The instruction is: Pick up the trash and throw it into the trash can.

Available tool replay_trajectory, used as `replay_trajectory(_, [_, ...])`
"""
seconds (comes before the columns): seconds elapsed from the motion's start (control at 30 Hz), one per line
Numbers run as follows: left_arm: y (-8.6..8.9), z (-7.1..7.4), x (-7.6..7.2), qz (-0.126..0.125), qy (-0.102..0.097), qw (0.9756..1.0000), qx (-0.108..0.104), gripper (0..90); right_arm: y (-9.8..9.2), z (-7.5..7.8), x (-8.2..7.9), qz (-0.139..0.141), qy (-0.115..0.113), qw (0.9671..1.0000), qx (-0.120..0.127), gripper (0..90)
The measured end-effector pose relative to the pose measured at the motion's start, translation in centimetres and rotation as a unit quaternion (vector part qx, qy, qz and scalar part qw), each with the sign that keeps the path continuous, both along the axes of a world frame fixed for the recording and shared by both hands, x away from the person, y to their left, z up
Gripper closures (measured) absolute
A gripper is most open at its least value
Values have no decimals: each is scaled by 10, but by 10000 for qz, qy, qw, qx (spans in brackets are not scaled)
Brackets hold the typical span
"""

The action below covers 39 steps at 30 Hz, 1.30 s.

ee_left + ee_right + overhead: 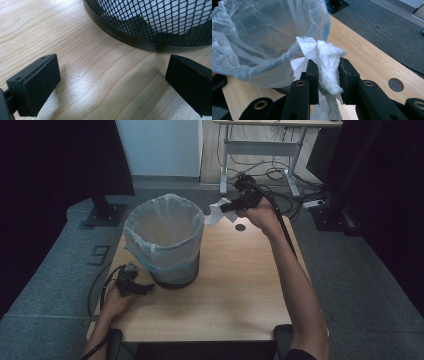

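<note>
Right gripper (328, 75) clamps the crumpled tissue (325, 65) (long axis upright between the jaws), at the bin's (165, 240) two o'clock; left gripper (110, 85) gapes wide.

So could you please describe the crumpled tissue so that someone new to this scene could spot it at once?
Start at the wooden table and find the mesh bin lined with a clear bag. Just past the bin's rim toward the table's far edge, the right tool is shut on the tissue. It is the one crumpled white wad held in the air, not resting on the tabletop.
</note>
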<state>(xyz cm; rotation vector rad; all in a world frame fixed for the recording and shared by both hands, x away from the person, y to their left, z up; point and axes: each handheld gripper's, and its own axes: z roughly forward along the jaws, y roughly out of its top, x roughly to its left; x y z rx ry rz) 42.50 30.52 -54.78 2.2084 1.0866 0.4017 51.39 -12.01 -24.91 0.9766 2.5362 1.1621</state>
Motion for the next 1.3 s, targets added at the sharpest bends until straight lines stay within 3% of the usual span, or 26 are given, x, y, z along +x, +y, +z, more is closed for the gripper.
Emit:
replay_trajectory(0.43, [0, 0, 0, -1, 1, 10000, 0, 0, 21, 29, 0, 96, -163, 9998, -12, 719])
replay_trajectory(0.7, [0, 0, 0, 0, -1, 10000, 0, 0, 37, 38, 1, 206, -207, 9996, 2, 720])
replay_trajectory(0.97, [0, 0, 0, 0, 0, 10000, -1, 0, 54, 39, 2, 354, -210, 9992, -17, 720])
replay_trajectory(1.3, [0, 0, 0, 0, 0, 10000, -1, 0, 87, 23, 6, 638, -163, 9978, 15, 719])
